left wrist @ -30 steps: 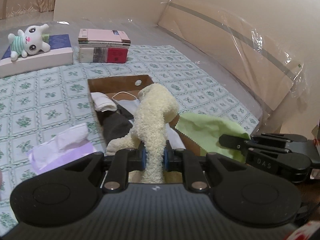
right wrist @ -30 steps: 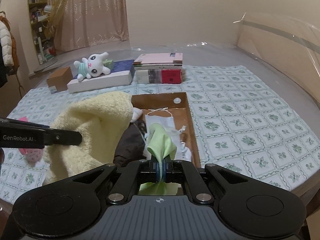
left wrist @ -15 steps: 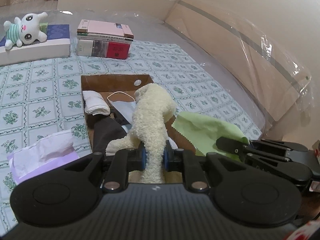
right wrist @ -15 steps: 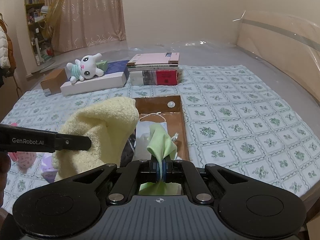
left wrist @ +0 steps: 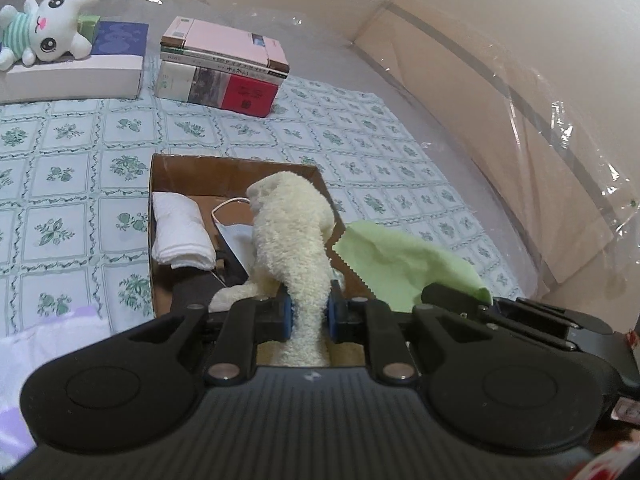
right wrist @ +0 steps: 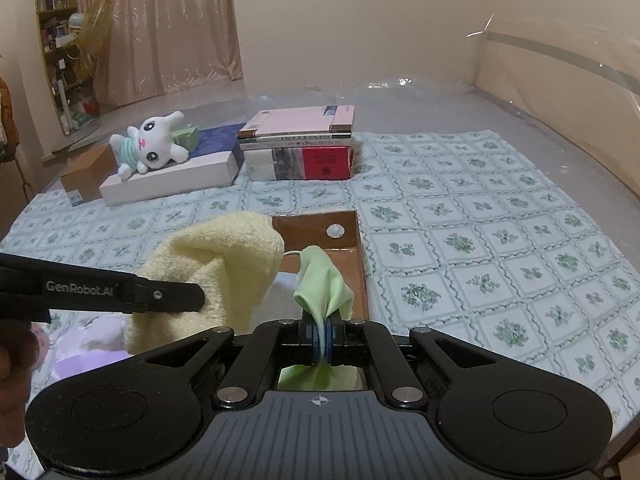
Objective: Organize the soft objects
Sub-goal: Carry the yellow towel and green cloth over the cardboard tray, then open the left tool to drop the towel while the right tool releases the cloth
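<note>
The yellow towel (left wrist: 294,236) is being pinched between the closed fingers of the left gripper (left wrist: 307,314), a thick bunch of terry being squeezed between the blue pads; most of it is hanging ahead of and below the fingers, over the near half of the cardboard box (left wrist: 224,168). The green cloth (right wrist: 322,280) is being clamped in the shut fingers of the right gripper (right wrist: 321,338), with a tail trailing behind the pads and the rest standing up just ahead of them, over the box's near right side.

Both pieces are judged light, limp and easily deformed. The towel is plush and compressible, so it is probably being held securely, though its loose corners are likely to drag over the box wall. The cloth is thin and smoother, and is judged more likely to slip; a folded bunch rather than a single edge is the better place to be gripped.

Beyond the fingers, a rolled white cloth (left wrist: 182,232) and a face mask (left wrist: 236,236) are lying in the box.
</note>
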### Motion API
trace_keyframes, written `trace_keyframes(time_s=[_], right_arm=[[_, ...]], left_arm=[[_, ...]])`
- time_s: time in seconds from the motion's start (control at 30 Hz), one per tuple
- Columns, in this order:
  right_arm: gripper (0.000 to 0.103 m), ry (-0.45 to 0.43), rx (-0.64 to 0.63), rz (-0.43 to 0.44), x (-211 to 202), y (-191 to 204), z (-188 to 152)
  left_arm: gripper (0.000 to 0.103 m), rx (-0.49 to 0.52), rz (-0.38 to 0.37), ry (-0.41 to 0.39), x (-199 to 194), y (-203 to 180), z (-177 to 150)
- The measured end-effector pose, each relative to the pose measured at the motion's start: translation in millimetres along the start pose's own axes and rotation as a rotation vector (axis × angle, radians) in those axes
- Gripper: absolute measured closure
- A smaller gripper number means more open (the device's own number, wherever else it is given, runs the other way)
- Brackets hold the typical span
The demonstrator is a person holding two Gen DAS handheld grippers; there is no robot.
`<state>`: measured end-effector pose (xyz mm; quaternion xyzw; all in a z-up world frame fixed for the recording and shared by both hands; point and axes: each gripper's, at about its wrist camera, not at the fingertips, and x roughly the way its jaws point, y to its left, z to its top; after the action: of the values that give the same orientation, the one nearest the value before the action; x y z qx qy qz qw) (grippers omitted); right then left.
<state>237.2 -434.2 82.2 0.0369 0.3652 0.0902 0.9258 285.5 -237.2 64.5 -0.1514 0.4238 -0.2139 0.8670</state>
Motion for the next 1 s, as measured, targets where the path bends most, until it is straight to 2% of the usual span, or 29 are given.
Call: trace_keyframes(time_s=[0.3, 0.43, 0.8, 1.0], right_arm=[[0.099, 0.036, -0.004, 0.015, 47.8, -3.8, 7.1], [0.099, 0.055, 0.000, 0.018, 66.2, -3.9, 4.7], [0.100, 0.128, -0.007, 0.006, 100.8, -6.1, -17.9], [0.099, 0.159, -0.003, 0.008, 109.5, -6.0, -31.3]], left_arm=[[0.089, 0.007, 0.078, 0.012, 49.8, 35.1, 14.4], [0.089, -0.019, 0.077, 0.038, 74.2, 49.9, 17.1], [0.088, 0.039, 0.087, 0.086, 112.3, 44.0, 8.1], [0.085, 0.056, 0.090, 0.090, 108.2, 40.7, 7.7]])
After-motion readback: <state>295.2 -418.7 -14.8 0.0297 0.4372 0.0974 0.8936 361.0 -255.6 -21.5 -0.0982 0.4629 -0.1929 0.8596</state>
